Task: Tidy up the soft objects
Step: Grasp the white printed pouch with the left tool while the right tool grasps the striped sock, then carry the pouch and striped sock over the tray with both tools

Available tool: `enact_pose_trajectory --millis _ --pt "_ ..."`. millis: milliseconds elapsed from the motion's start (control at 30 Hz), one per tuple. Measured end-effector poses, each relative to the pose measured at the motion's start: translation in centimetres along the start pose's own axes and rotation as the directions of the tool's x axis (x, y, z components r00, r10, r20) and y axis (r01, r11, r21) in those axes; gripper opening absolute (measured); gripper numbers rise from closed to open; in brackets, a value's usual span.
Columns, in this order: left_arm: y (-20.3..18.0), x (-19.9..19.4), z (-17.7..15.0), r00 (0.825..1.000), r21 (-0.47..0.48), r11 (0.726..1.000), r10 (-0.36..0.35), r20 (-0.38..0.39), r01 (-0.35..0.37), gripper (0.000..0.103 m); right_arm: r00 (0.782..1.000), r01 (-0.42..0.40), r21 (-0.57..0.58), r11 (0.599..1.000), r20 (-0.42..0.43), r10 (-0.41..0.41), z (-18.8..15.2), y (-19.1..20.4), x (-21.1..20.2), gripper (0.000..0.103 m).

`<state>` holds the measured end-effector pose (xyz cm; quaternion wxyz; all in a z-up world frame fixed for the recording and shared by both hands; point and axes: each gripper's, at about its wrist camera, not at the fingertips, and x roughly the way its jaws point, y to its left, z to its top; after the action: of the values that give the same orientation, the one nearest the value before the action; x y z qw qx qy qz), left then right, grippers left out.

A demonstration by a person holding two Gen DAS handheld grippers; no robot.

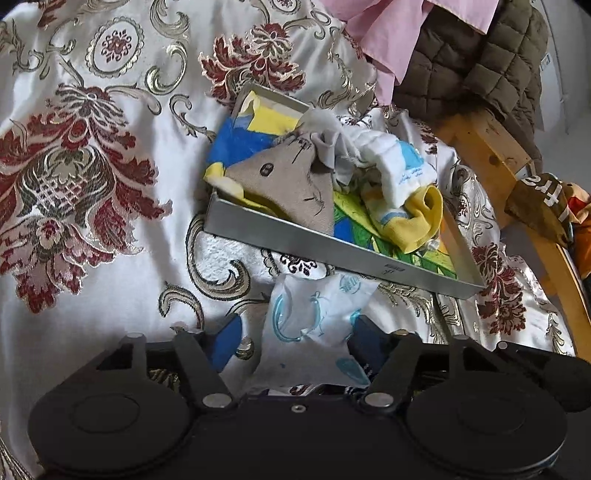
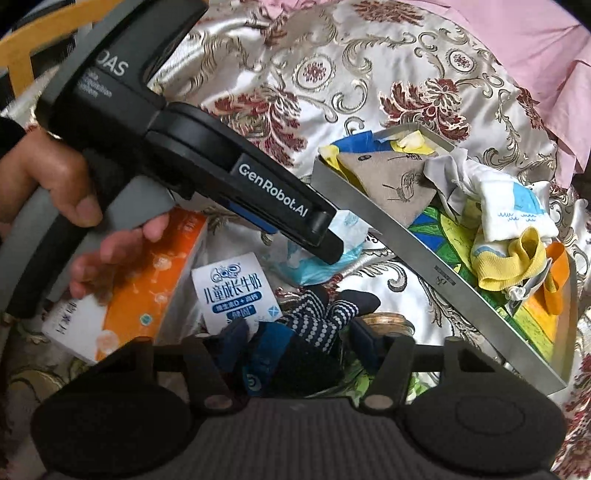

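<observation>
A metal tray lies on the floral bedspread and holds soft things: a beige cloth mouse, a white and blue sock and a yellow sock. My left gripper is shut on a white pouch with light-blue print, held just in front of the tray's near wall. My right gripper is shut on a dark blue dotted sock, held low beside the tray.
An orange and white tissue pack and a small milk carton lie to the left. A pink cloth, a brown quilted jacket and a wooden chair frame stand behind the tray at the right.
</observation>
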<state>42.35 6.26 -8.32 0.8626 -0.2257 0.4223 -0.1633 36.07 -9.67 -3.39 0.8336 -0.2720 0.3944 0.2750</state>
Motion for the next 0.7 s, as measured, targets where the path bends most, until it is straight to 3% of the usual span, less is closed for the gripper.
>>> enact_pose_trajectory --millis 267,467,700 --pt "0.6 0.8 0.5 1.000 -0.051 0.999 -0.017 -0.023 0.015 0.054 1.000 0.017 0.029 0.999 -0.022 -0.017 0.3 -0.2 0.7 0.045" --pt "0.3 1.1 0.5 0.999 -0.048 0.999 -0.024 -0.027 0.022 0.044 1.000 0.006 0.060 0.998 -0.023 -0.005 0.2 -0.6 0.5 0.016" --pt "0.9 0.1 0.0 0.998 -0.085 0.995 -0.054 0.020 0.055 0.035 1.000 0.023 0.077 0.997 0.014 -0.024 -0.7 -0.8 -0.3 0.006"
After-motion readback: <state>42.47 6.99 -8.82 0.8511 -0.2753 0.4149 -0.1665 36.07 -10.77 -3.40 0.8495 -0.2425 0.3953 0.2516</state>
